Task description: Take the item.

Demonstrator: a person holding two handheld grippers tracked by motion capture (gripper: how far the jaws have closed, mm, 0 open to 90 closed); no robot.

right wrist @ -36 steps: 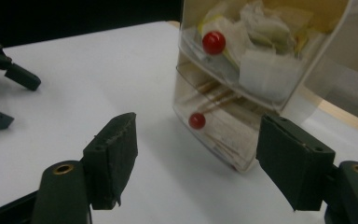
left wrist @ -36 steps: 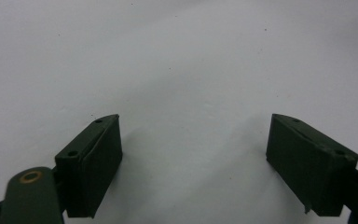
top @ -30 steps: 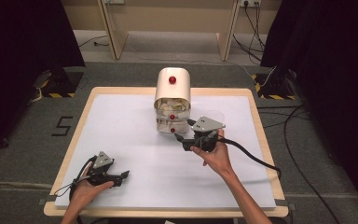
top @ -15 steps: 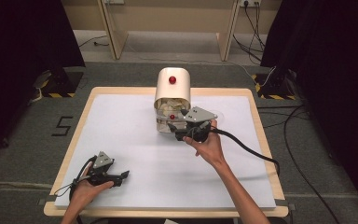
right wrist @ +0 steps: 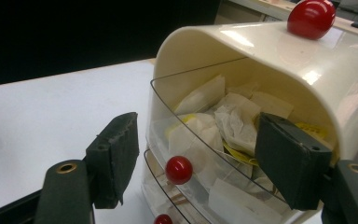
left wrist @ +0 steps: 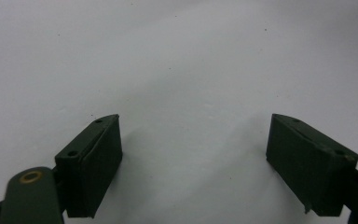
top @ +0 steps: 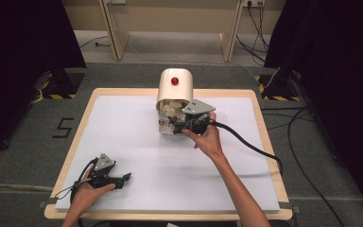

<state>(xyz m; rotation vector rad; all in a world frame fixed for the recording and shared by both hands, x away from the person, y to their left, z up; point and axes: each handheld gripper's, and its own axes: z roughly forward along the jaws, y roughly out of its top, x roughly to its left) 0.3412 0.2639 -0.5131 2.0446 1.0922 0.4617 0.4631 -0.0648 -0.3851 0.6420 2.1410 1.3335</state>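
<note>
A cream, round-topped drawer box with a red ball knob on top stands at the back middle of the white table. Its clear upper drawer is tipped open and holds several white paper sachets. My right gripper is right at the drawer fronts, open. In the right gripper view, my right gripper has one jaw at either side of the drawer's small red knob, without touching it. A second red knob shows below. At the front left, my left gripper rests open on the table; in its own view, the left gripper holds nothing.
A thick black cable trails from the right gripper across the right side of the table to its edge. Bare white surface lies between the two grippers. Beyond the table's far edge are wooden furniture legs and floor cables.
My right gripper has moved left and forward, from beside the box to directly in front of its drawers. The left gripper has stayed where it was.
</note>
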